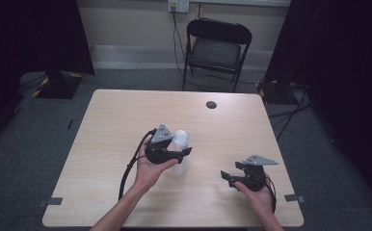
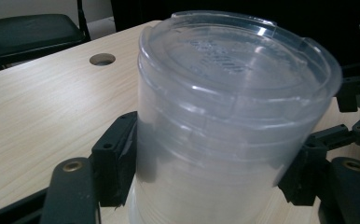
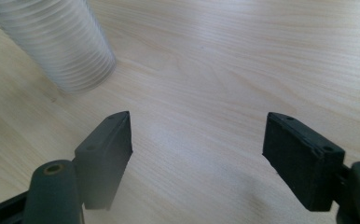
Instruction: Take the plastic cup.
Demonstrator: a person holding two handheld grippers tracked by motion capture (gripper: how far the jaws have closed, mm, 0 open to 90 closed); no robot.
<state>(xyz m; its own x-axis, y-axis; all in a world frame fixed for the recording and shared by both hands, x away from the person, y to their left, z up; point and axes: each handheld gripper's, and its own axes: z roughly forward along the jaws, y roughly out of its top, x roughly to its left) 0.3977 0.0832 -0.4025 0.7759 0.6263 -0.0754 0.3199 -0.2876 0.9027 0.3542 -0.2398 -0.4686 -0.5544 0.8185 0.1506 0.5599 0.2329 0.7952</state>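
The table takes up most of the high view, pale wood with a small round hole out toward twelve o'clock and a black folding chair parked beyond the far edge, well apart from the action. Down near the middle of the table stands the thing that matters: a stack of clear plastic cups, upside down by the look of the flat ribbed base facing up in the left gripper view, which keeps it steady on its wide rim. The left gripper comes in from about eight o'clock of the stack, lying level across the person's open palm, and its jaws sit either side of the cups, the black pads pressed right against the clear wall, so I call that a grip on the stack, taken low on the side where the nested rims make it stiffest. Over at four o'clock of the stack, well apart from it, the right gripper waits low over the wood with its jaws spread wide and nothing between them, bare table showing in the gap. Its nose points back toward the cups, which sit up at ten o'clock in its own view, and my read is it's parked ready to peel off the top cup once the left has the stack steadied.
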